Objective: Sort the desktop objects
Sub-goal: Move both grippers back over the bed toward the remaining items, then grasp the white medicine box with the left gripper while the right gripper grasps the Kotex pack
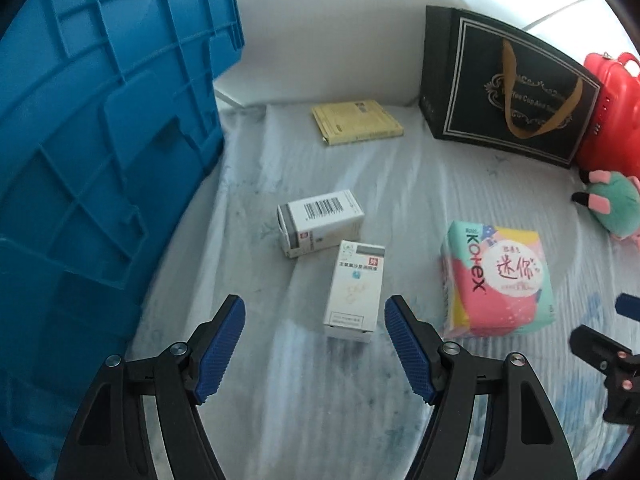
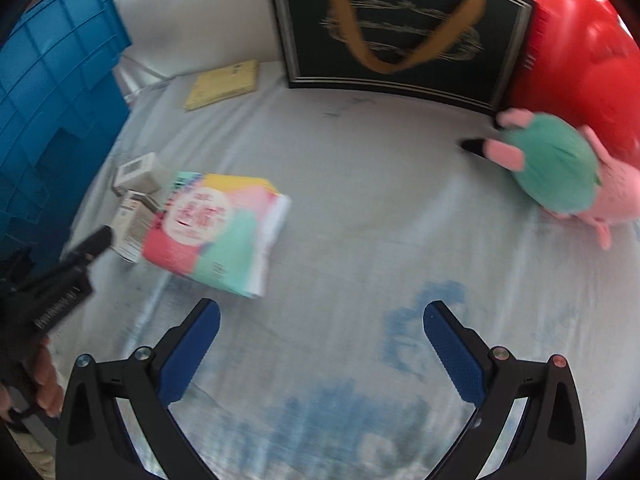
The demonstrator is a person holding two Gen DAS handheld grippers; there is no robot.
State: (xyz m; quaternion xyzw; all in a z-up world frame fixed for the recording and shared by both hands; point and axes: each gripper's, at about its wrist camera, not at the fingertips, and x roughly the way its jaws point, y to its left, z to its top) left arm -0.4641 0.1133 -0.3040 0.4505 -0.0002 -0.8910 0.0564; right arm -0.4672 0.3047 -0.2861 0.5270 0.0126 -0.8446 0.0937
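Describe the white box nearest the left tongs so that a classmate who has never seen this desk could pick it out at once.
Start at the big blue crate on the left; two small white boxes lie on the pale cloth beside it. Take the nearer white box, just ahead of the open left tongs. Unlike the barcode box behind it, its top face shows a red square logo, not a barcode.

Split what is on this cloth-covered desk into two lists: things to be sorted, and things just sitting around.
To sort:
- near white medicine box, lying flat
- white barcoded box behind it
- pink and teal Kotex pack
- flat yellow booklet
- green and pink plush toy

Probably just there, or a destination:
- big blue plastic crate
- black paper gift bag
- red plastic case
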